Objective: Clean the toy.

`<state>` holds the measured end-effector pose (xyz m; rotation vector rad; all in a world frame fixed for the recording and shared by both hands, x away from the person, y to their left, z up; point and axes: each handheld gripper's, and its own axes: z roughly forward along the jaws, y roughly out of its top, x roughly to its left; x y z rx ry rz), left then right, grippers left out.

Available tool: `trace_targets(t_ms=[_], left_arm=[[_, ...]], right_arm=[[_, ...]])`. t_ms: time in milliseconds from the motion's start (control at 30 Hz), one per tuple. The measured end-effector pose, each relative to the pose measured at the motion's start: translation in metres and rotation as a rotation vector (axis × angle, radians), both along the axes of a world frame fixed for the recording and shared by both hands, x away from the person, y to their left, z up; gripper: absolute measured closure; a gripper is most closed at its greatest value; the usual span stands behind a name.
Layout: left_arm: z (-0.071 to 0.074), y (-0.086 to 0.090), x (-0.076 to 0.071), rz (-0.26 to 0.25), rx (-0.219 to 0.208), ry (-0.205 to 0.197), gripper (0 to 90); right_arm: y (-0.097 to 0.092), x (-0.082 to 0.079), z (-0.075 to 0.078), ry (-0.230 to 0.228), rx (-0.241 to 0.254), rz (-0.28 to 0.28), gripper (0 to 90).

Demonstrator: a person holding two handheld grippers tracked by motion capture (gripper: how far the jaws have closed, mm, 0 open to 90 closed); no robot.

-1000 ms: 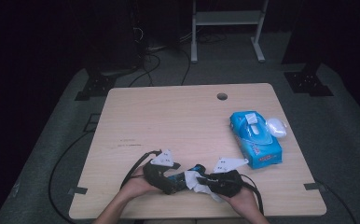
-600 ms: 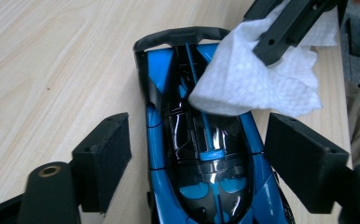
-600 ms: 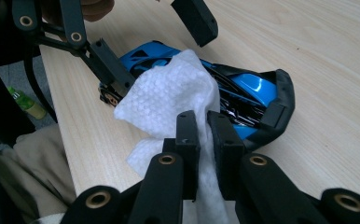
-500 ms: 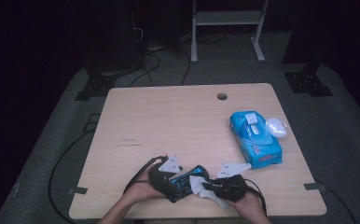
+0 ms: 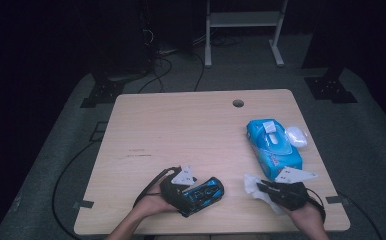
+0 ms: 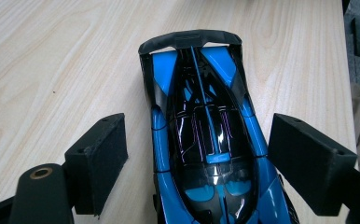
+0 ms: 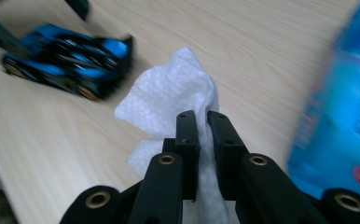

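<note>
1. Toy car sits between the left gripper's jaws near the table's front edge — jaws spread wide, a gap showing on each side, so the car seems steadied or lined up rather than clamped.
2. Wipe is pinched tight in the right gripper, bunched forward, likely ready for cleaning the car.
3. Wipes pack lies at the far right, within reach — its lid, blurred, looks open.
</note>
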<state>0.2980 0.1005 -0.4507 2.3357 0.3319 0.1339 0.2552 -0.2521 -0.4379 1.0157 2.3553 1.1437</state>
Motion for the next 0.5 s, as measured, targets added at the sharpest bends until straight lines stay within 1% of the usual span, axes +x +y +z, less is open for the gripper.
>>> trace_targets(t_ms=[100, 167, 200, 233, 300, 400, 433, 500], left_arm=[[0.000, -0.002, 0.000, -0.006, 0.008, -0.005, 19.2], [0.000, -0.003, 0.000, -0.005, 0.002, -0.005, 19.2], [0.000, -0.003, 0.000, -0.003, -0.001, -0.005, 19.2], [0.000, -0.004, 0.000, -0.004, -0.003, -0.004, 19.2], [0.000, -0.004, -0.001, -0.007, 0.003, -0.005, 19.0], [-0.002, -0.004, 0.000, -0.006, 0.009, -0.001, 18.6], [-0.002, -0.004, 0.001, -0.005, 0.015, 0.001, 18.4], [-0.004, -0.005, 0.001, 0.002, 0.014, 0.007, 17.7]], right_arm=[[-0.013, 0.001, -0.009, 0.025, 0.007, -0.017, 82.2], [-0.016, 0.002, -0.017, 0.040, -0.010, -0.026, 80.4], [-0.017, 0.003, -0.021, 0.044, -0.015, -0.027, 77.5], [-0.018, 0.004, -0.024, 0.052, -0.016, -0.029, 72.8], [-0.020, 0.006, -0.028, 0.064, -0.009, -0.035, 68.2], [-0.023, 0.006, -0.026, 0.060, 0.025, -0.037, 59.6], [-0.024, 0.005, -0.025, 0.055, 0.039, -0.031, 58.0], [-0.024, 0.003, -0.021, 0.040, 0.051, -0.013, 54.4]])
